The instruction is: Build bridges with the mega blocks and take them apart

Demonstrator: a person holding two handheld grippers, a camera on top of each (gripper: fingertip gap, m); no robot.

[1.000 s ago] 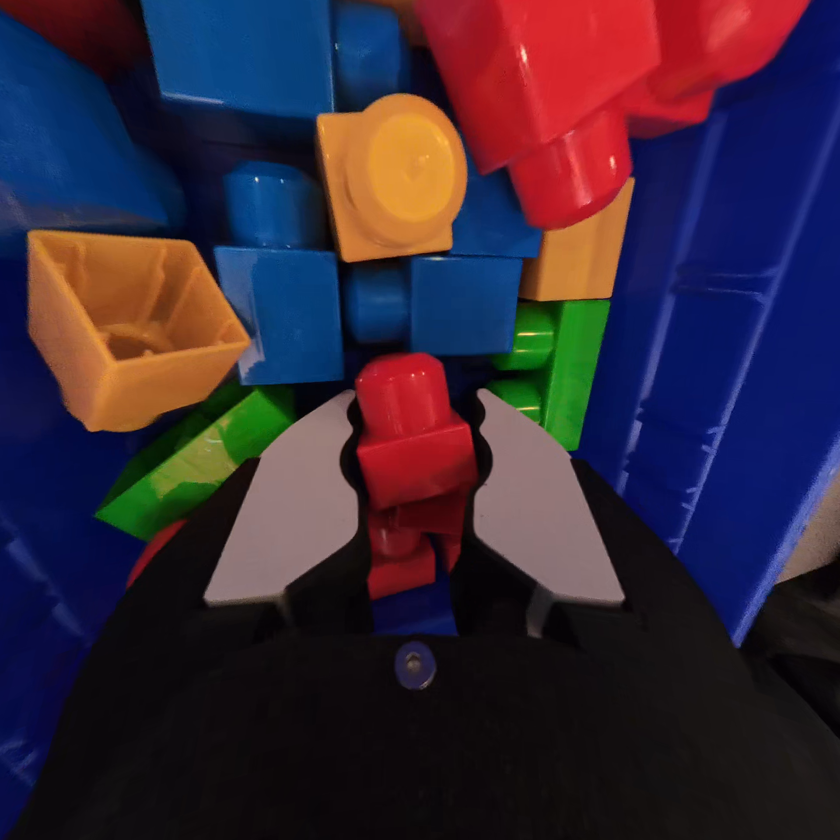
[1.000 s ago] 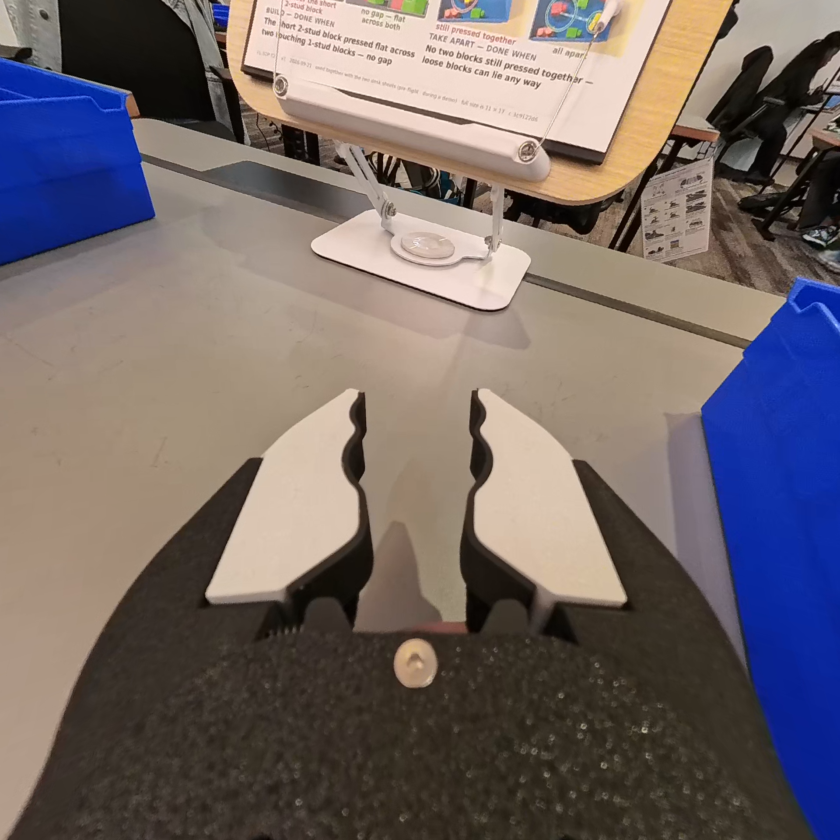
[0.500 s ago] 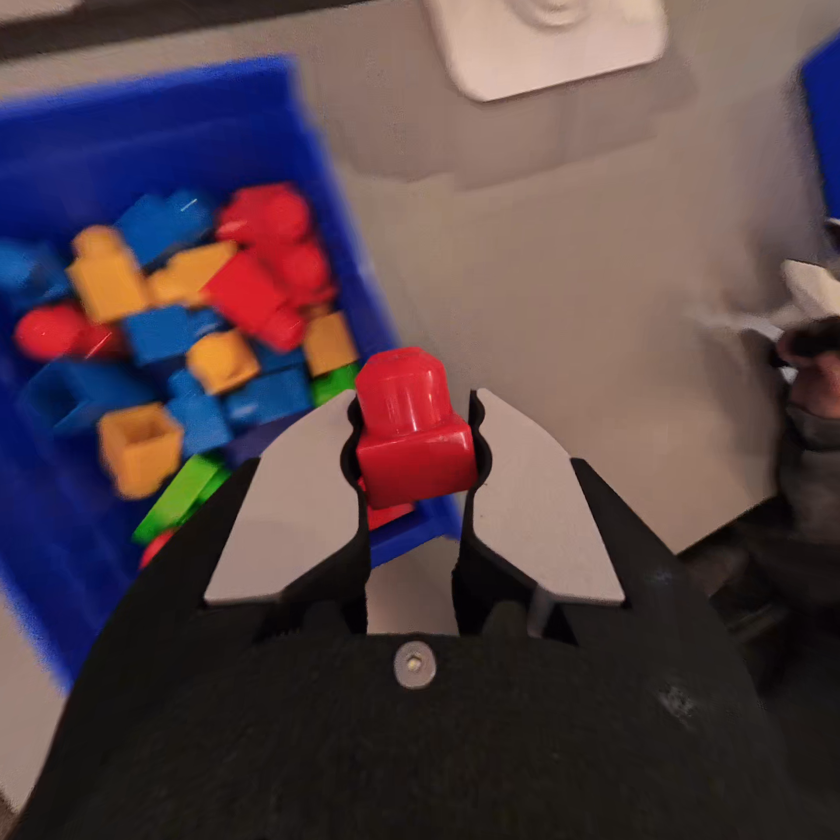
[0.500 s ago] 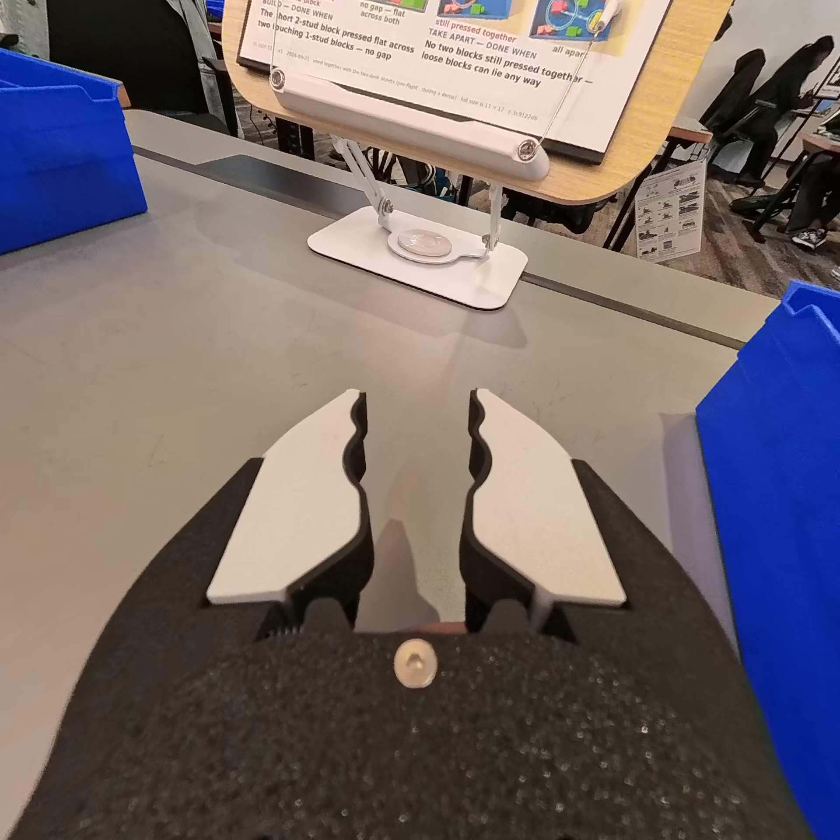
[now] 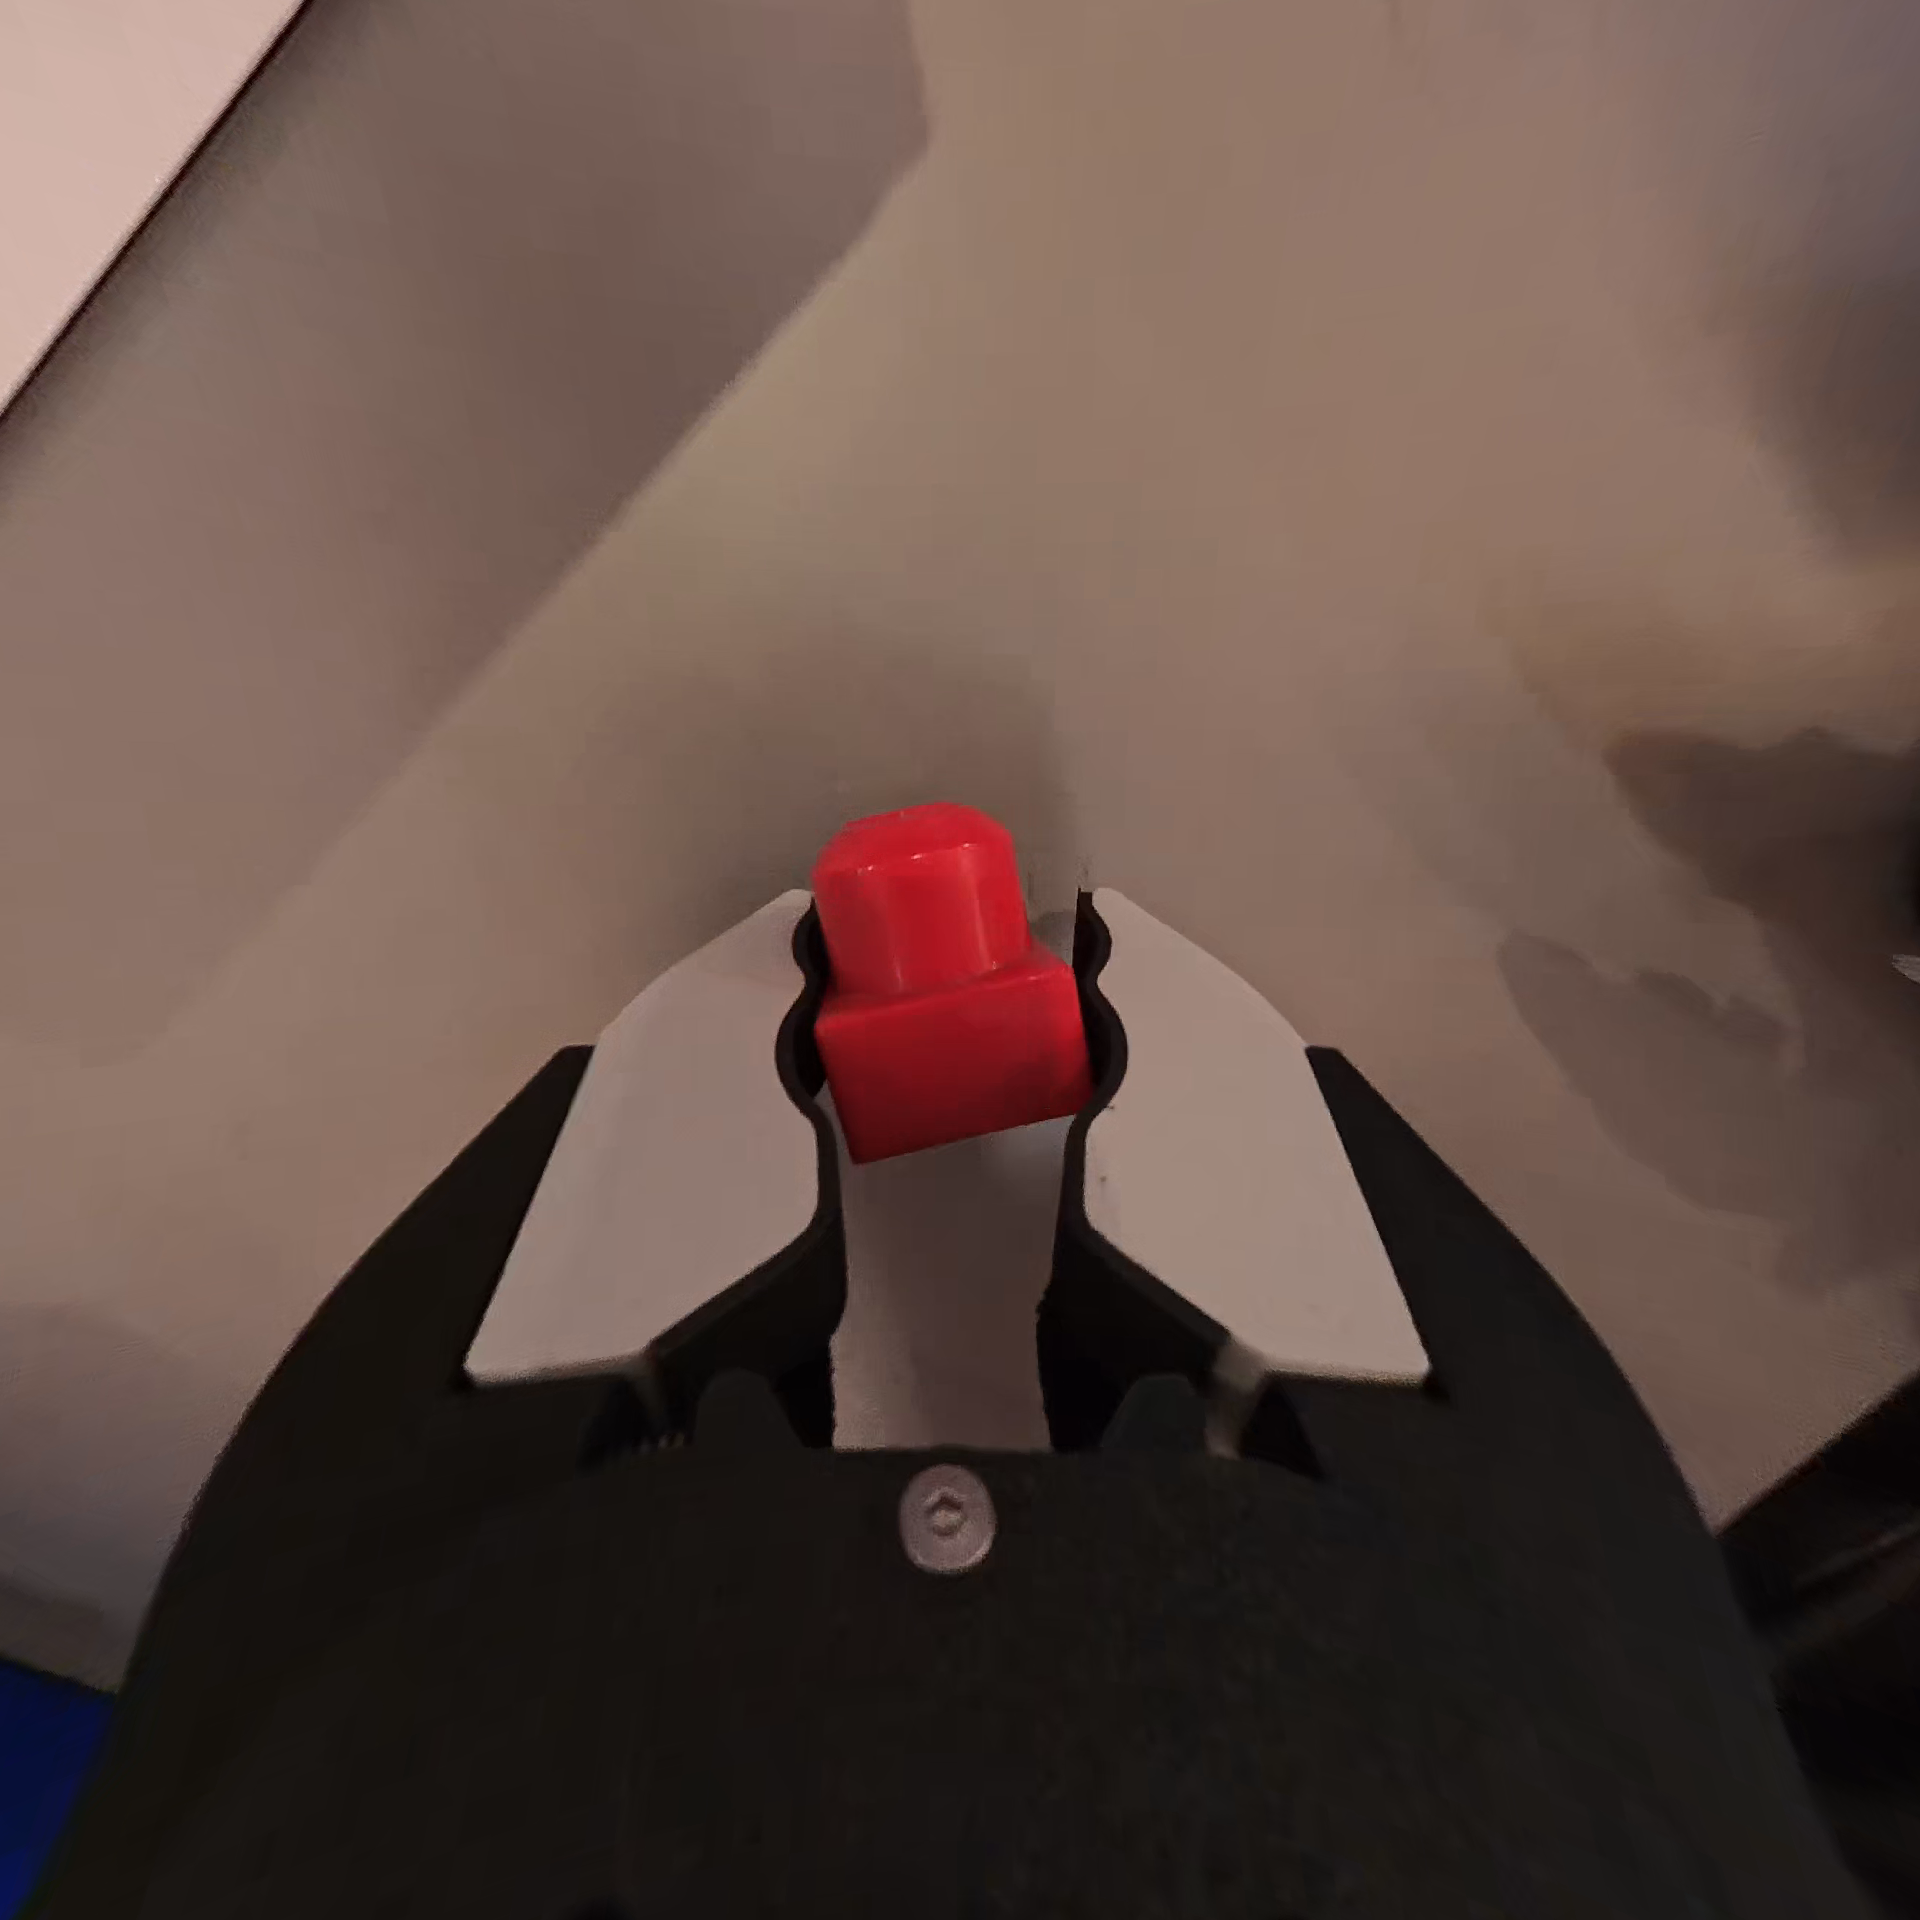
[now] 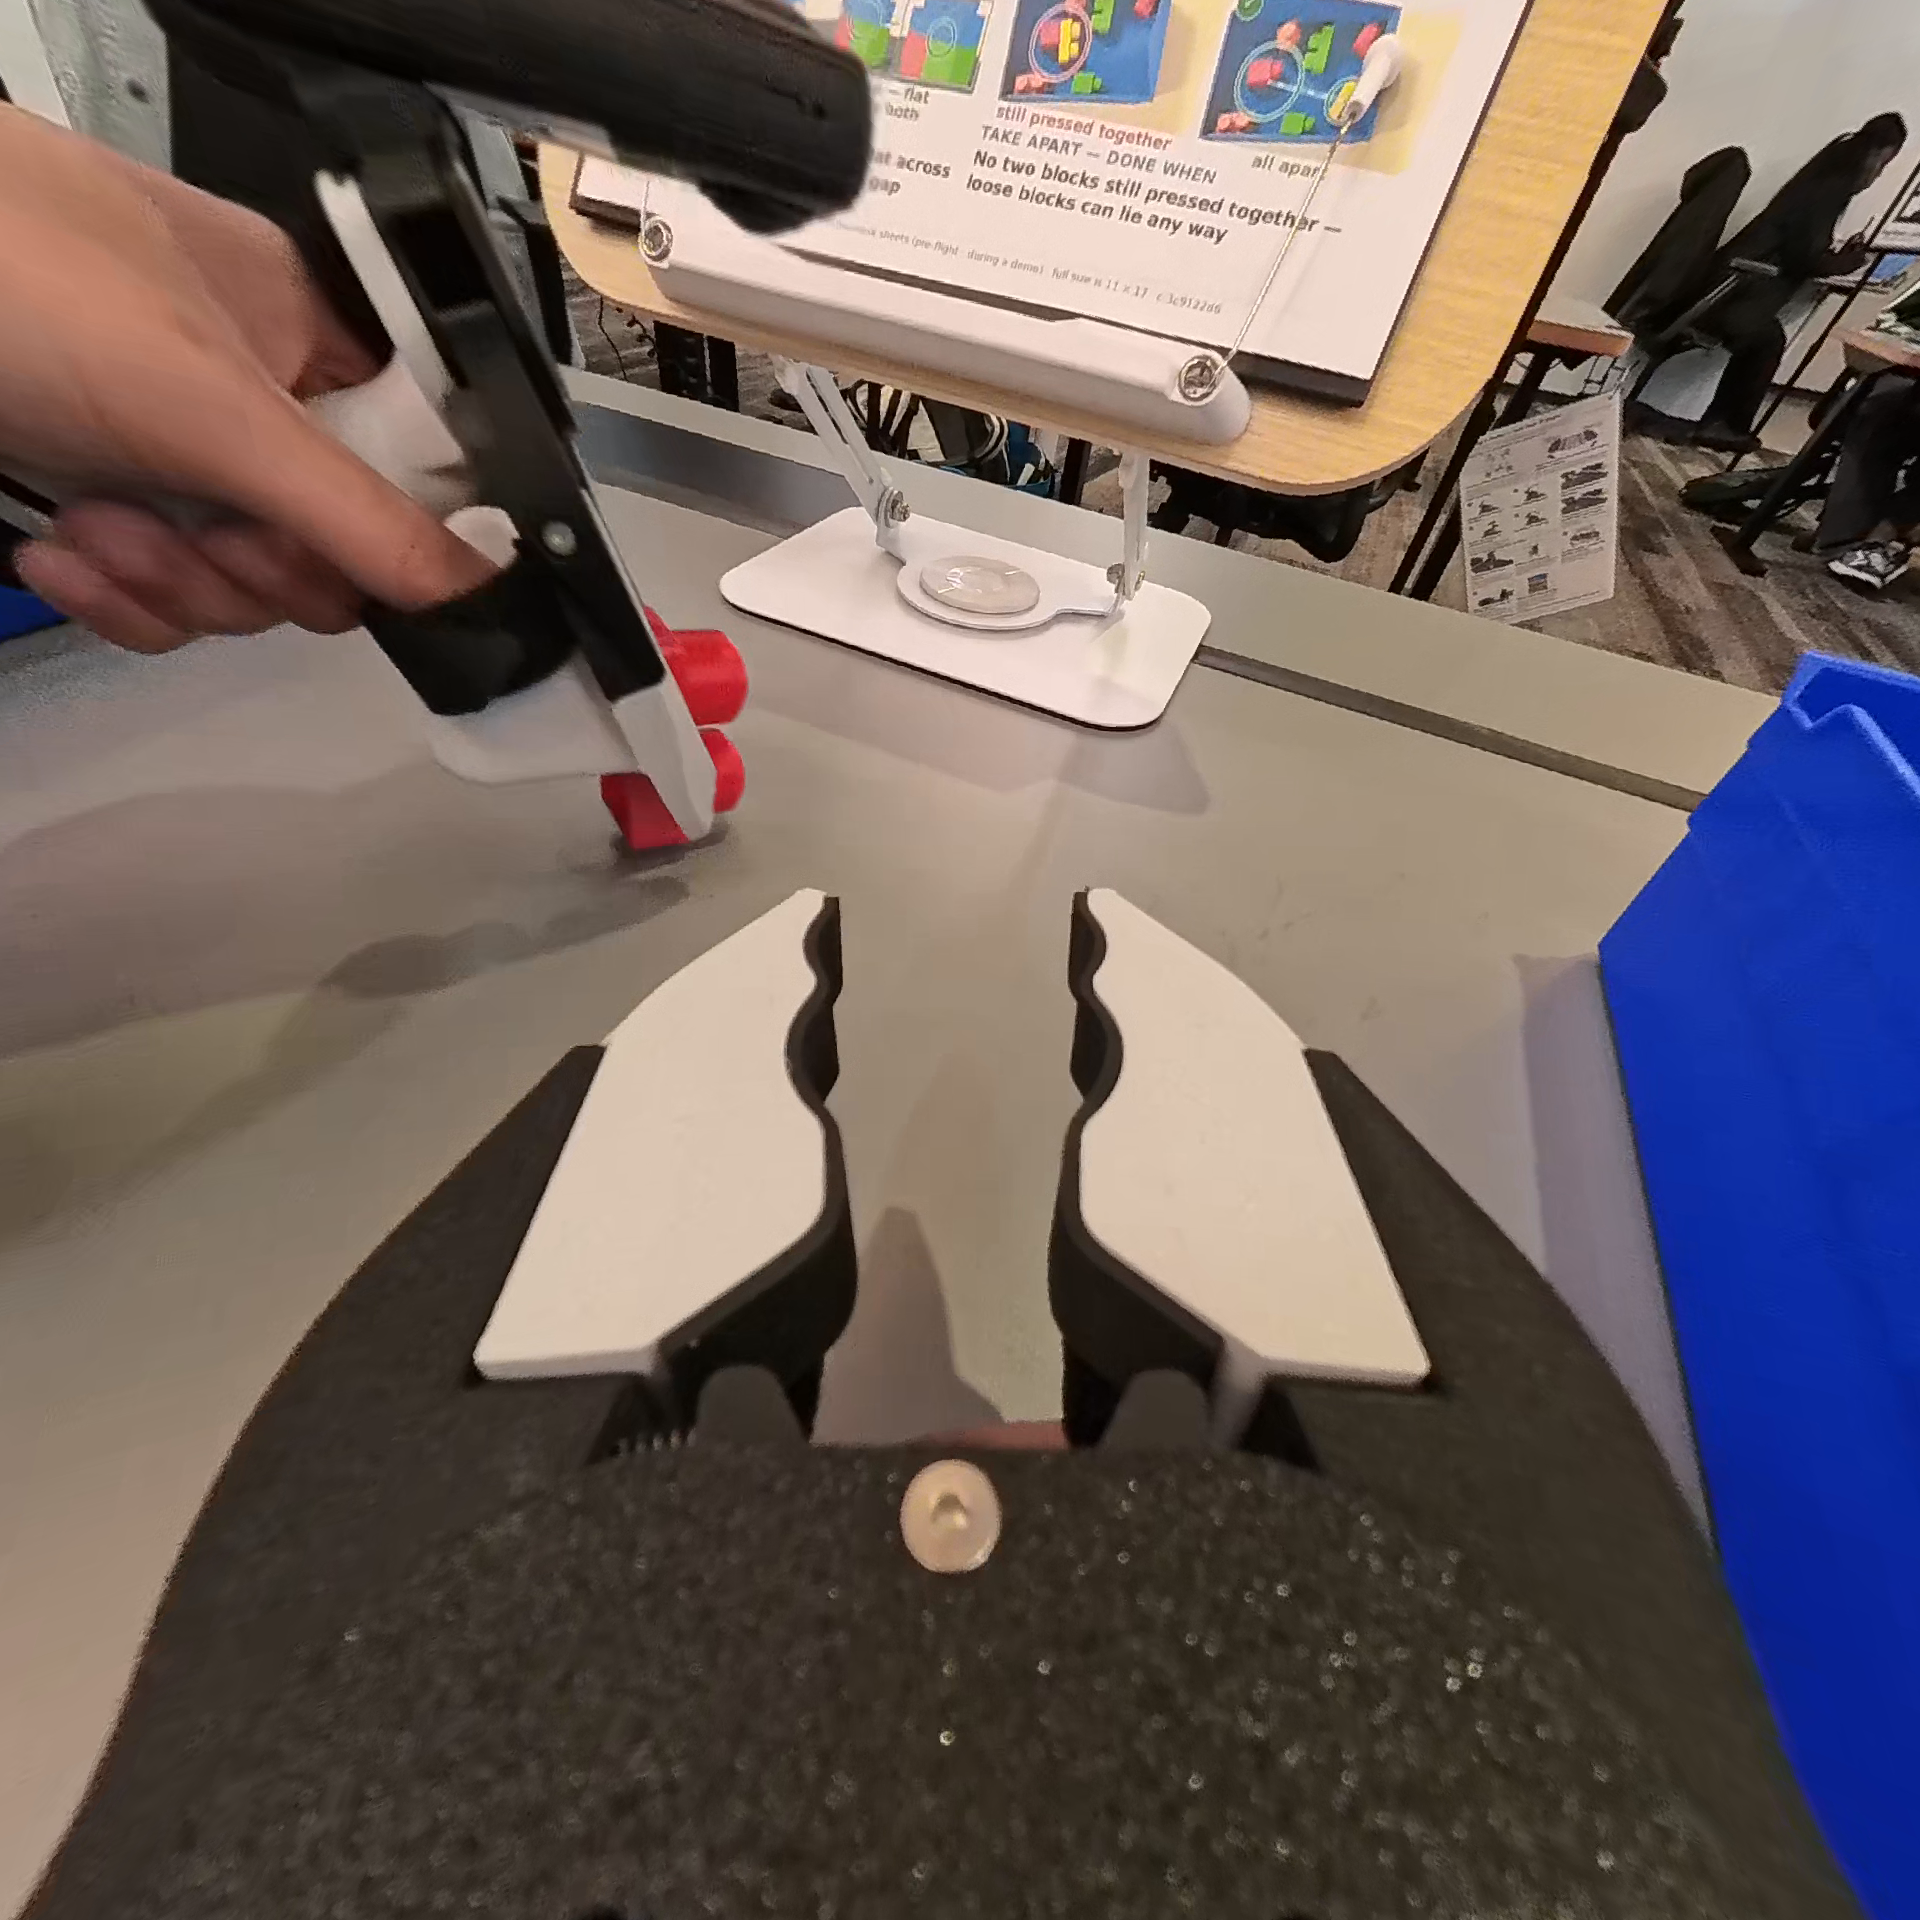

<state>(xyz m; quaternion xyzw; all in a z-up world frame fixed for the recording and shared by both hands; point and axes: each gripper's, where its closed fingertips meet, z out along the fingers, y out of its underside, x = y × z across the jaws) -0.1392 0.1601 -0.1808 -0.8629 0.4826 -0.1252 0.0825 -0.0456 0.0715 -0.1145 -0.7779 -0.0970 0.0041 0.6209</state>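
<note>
My left gripper (image 5: 940, 914) is shut on a red mega block (image 5: 935, 1023), stud pointing forward, close above the grey table (image 5: 1351, 520). In the right wrist view the same gripper (image 6: 665, 774) comes in from the left, held by a hand (image 6: 156, 416). The red block (image 6: 712, 675) shows two studs there, and its lower corner touches or nearly touches the table. My right gripper (image 6: 951, 914) is open and empty, low over the table (image 6: 312, 1039), to the right of the block and nearer to me.
A blue bin (image 6: 1787, 1039) stands at the right edge. An instruction board on a white stand (image 6: 966, 623) is at the back of the table; its base also shows in the left wrist view (image 5: 83, 156). A blue corner (image 5: 42, 1704) shows bottom left.
My left gripper lifted the red block out of the blue bin of blocks, carried it right over the table and lowered it. It now shows in the right wrist view. The right gripper barely moved.
</note>
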